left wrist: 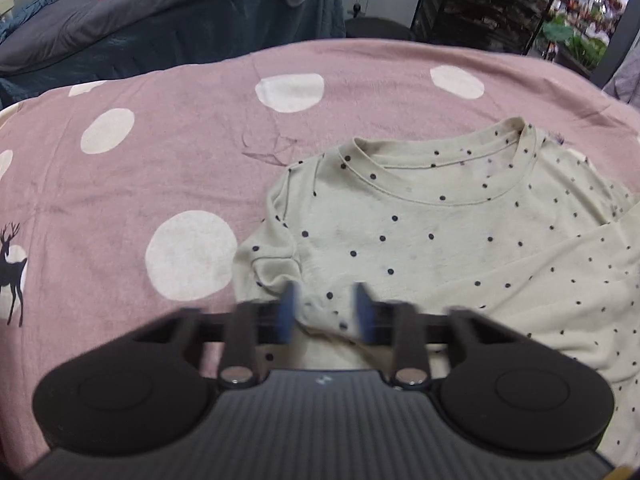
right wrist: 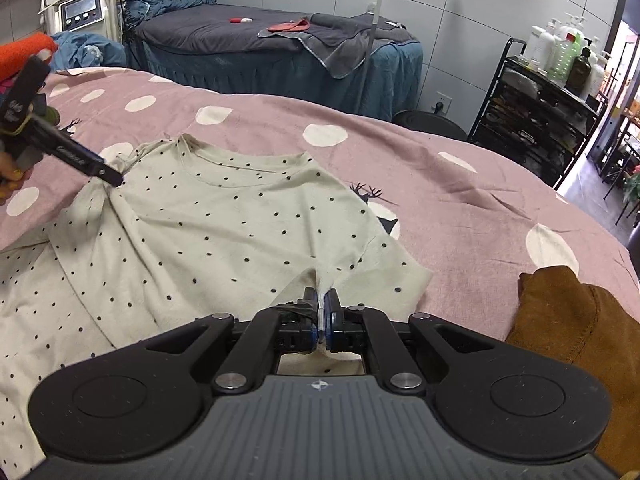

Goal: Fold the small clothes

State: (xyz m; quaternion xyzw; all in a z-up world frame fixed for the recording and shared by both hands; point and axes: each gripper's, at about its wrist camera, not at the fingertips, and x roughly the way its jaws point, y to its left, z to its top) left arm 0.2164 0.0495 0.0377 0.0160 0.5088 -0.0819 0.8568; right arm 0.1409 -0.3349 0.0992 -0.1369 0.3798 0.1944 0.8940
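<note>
Cream black-dotted t-shirt [right wrist: 224,216] is spread front-up on the bedspread, neckline at the far end, right sleeve edge bunched, lower part rumpled.

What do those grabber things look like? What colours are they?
Both grabbers look alike. The left gripper and right gripper have black link arms with silver round bolts, two big black discs at the sides, and a grey ribbed body with a small white mark. Their fingertips carry blue pads. At the right view's left edge, an orange sleeve shows.
</note>
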